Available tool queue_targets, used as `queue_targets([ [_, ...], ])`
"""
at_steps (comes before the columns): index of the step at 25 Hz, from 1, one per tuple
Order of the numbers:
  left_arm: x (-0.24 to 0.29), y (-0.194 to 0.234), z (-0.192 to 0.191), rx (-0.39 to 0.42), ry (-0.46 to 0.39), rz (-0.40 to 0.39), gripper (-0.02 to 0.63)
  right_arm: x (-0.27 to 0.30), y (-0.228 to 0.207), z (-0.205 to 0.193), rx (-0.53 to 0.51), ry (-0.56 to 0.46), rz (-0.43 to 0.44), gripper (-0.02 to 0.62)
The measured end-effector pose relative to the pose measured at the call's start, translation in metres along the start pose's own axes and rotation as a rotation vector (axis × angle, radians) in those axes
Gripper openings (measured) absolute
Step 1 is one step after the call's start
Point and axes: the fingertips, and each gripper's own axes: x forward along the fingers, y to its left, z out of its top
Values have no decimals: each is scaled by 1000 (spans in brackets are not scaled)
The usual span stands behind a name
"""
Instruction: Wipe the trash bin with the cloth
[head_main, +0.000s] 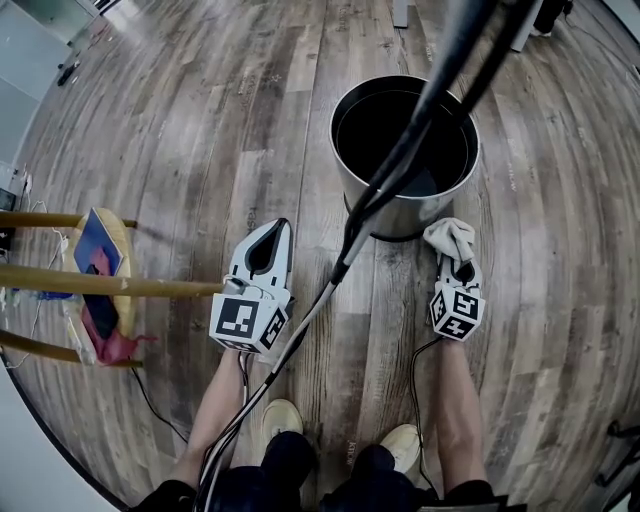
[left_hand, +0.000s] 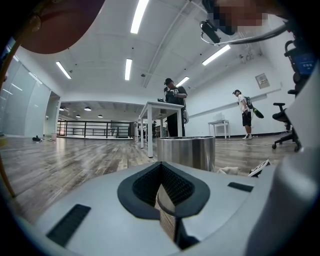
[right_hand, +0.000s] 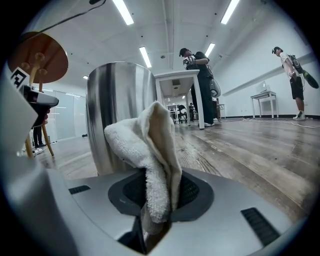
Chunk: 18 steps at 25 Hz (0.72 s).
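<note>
A round steel trash bin (head_main: 405, 150) with a dark empty inside stands on the wood floor ahead of me; it also shows as the bin (left_hand: 186, 151) and the bin (right_hand: 119, 112). My right gripper (head_main: 455, 268) is shut on a cream cloth (head_main: 449, 238), just short of the bin's near right wall. In the right gripper view the cloth (right_hand: 150, 155) stands up from the right gripper (right_hand: 156, 210), close beside the bin. My left gripper (head_main: 266, 240) hovers left of the bin, low over the floor. The left gripper (left_hand: 161, 190) is shut with nothing in it.
A wooden stool (head_main: 95, 285) holding coloured cloths stands at my left. Black cables (head_main: 420, 120) hang down across the bin from above. My shoes (head_main: 282, 420) are behind the grippers. Far off stand a white table (left_hand: 157, 122) and two people (left_hand: 175, 107).
</note>
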Motion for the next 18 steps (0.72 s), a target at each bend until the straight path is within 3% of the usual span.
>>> queue_targets([
  [10,-3,-4,-2,-22,-1,-8,-5,-32,4,34,-7,-73,40,95],
  [18,-6,-13,-8,-28,5,-27,-5,-66,59,90,-51,-154,161,95],
])
